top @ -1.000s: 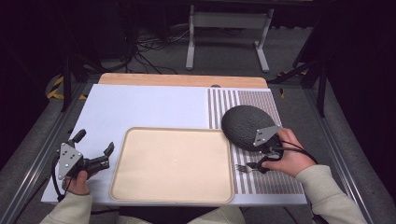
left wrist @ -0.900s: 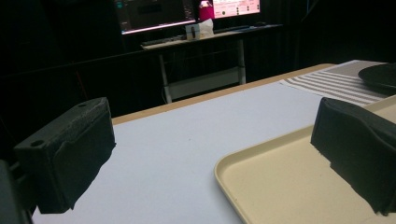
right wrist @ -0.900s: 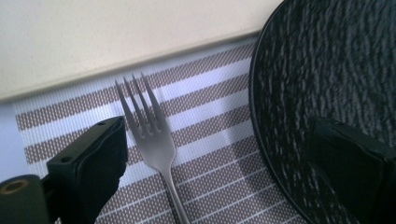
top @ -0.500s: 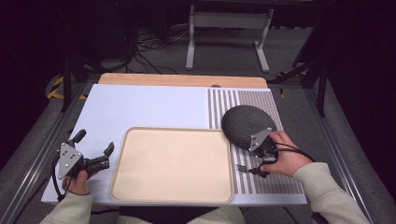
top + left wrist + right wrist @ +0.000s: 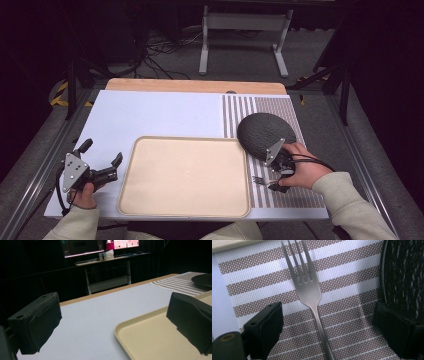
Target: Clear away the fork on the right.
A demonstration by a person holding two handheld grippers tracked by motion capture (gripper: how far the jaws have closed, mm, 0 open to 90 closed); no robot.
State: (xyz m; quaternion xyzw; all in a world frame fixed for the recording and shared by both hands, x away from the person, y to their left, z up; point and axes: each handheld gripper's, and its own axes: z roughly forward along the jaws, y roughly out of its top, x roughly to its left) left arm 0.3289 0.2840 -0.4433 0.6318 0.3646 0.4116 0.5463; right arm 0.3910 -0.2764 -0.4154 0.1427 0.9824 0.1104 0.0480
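A silver fork (image 5: 308, 287) lies on the striped placemat (image 5: 352, 262), tines pointing away from my right gripper (image 5: 329, 327). That gripper is open, its jaws standing on either side of the fork's handle without touching it. From above, the fork (image 5: 260, 180) lies between the beige tray (image 5: 185, 175) and the hand holding the right gripper (image 5: 276, 179). A dark textured round plate (image 5: 265, 134) sits just behind it. My left gripper (image 5: 102, 152) is open and empty over the white mat, left of the tray (image 5: 150, 340).
The dark plate's rim (image 5: 402, 270) lies close beside the right jaw. A wooden strip (image 5: 195, 86) runs along the table's far edge. Metal rails flank the table, and a desk with lit monitors (image 5: 100, 245) stands beyond it.
My right gripper has shifted slightly left and settled over the fork's handle. The fork, plate, tray and left gripper have stayed in place.
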